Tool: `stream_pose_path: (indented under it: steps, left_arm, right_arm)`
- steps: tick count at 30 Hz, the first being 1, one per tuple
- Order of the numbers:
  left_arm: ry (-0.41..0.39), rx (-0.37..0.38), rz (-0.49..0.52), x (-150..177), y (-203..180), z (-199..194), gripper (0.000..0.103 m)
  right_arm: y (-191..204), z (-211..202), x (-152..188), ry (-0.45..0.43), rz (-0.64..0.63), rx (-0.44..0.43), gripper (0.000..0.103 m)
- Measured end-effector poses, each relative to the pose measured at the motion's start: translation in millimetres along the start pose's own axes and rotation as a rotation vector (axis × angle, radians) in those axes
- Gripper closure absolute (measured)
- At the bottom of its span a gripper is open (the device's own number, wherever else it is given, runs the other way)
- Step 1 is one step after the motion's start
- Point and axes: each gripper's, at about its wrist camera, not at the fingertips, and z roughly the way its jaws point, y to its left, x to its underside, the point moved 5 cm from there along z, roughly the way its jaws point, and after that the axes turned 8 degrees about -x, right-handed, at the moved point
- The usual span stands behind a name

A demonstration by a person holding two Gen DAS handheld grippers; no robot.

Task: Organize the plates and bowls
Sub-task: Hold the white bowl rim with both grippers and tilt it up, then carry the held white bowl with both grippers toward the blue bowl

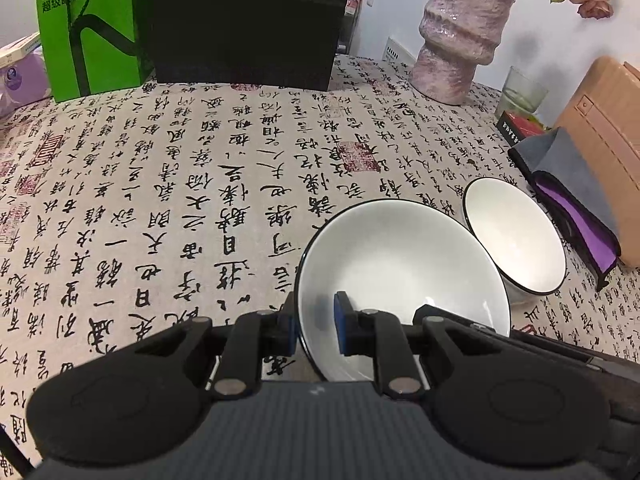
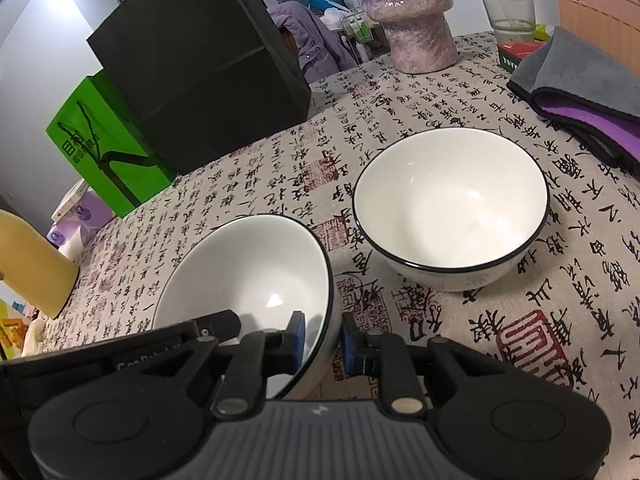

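1. Your left gripper (image 1: 316, 326) has its fingers pinched on the rim of the near bowl (image 1: 400, 276). One blue pad is inside the bowl and one is outside.
2. Your right gripper (image 2: 323, 340) pinches the other side of that same bowl (image 2: 248, 280) in the same way. So both grippers hold one bowl.
3. The near bowl looks tipped, and you cannot see if its bottom touches the tabletop (image 1: 180, 200).
4. The far bowl (image 2: 450, 208) sits flat on the tabletop, just beside the near bowl and closer to the cloth (image 2: 580, 96).
5. The job is probably to put the near bowl into the far bowl.
6. The rim is thin and smooth. If one hand pulls harder than the other, the bowl could slip out and crack.
7. If you move one hand faster, the bowl may twist in the pads.
8. If you drop it in too fast, the two bowls could bang and chip.
9. The vase (image 2: 408, 20) and the glass (image 2: 508, 12) stand behind the far bowl. A long push past it could knock them.
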Motion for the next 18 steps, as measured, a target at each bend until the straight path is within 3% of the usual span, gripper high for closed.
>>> stream_pose_path:
  steps: [18]
  left_arm:
    - [-0.06,-0.008,-0.014,9.7,7.7,-38.7,0.085]
  right_arm:
    - [25.0,-28.8,11.6,-0.037,-0.037,-0.019,0.085]
